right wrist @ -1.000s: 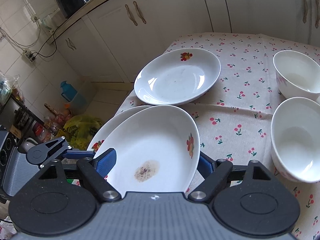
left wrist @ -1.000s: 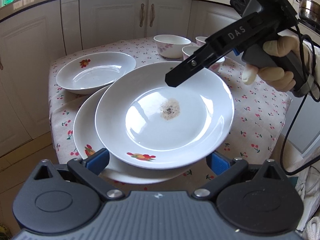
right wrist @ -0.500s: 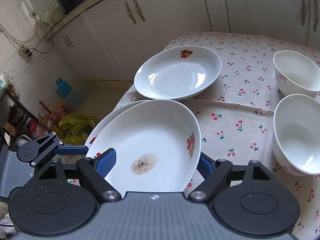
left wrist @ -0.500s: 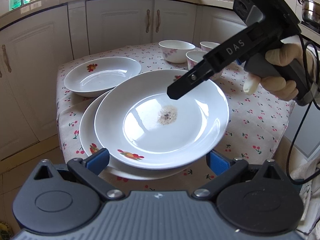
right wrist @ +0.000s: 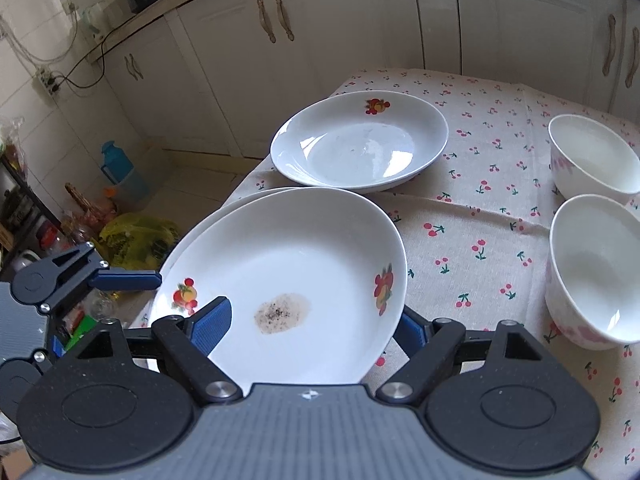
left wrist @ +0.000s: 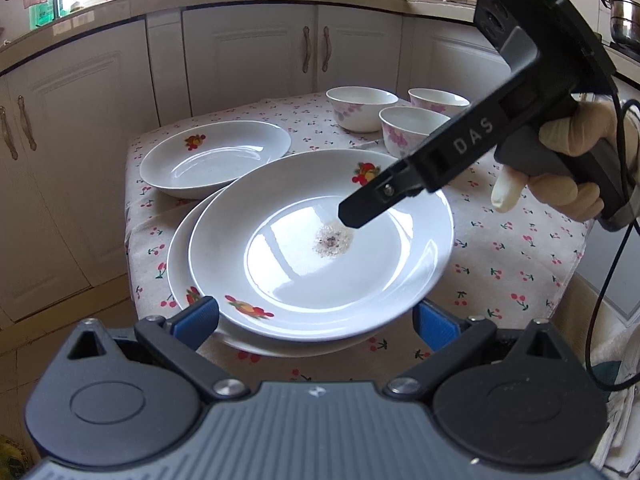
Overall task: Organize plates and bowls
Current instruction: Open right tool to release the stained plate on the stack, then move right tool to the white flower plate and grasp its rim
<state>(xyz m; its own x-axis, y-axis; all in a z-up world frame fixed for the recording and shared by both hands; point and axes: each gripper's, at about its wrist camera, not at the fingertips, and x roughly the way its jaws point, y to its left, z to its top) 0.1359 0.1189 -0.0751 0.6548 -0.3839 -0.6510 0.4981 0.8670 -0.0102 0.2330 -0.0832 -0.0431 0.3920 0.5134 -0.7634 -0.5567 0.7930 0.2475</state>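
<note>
Left wrist view: the left gripper (left wrist: 316,316) sat at the bottom of the frame, angled downward, its blue pads (left wrist: 196,316) spread wide on either side of the soiled plate (left wrist: 320,248) at centre; whether either pad touched the rim could not be told. That plate lay over a lower plate (left wrist: 182,256), both on the cherry-print tablecloth (left wrist: 520,264). The right gripper (left wrist: 352,216) reached in from the upper right, held by a gloved hand (left wrist: 568,160), one finger poised above the plate's brown stain (left wrist: 333,240). Right wrist view: its own fingers (right wrist: 210,322) were spread, straddling the plate's near rim, contact unclear. A third plate (right wrist: 360,144) sat at upper centre, two bowls (right wrist: 596,268) at the right edge.
</note>
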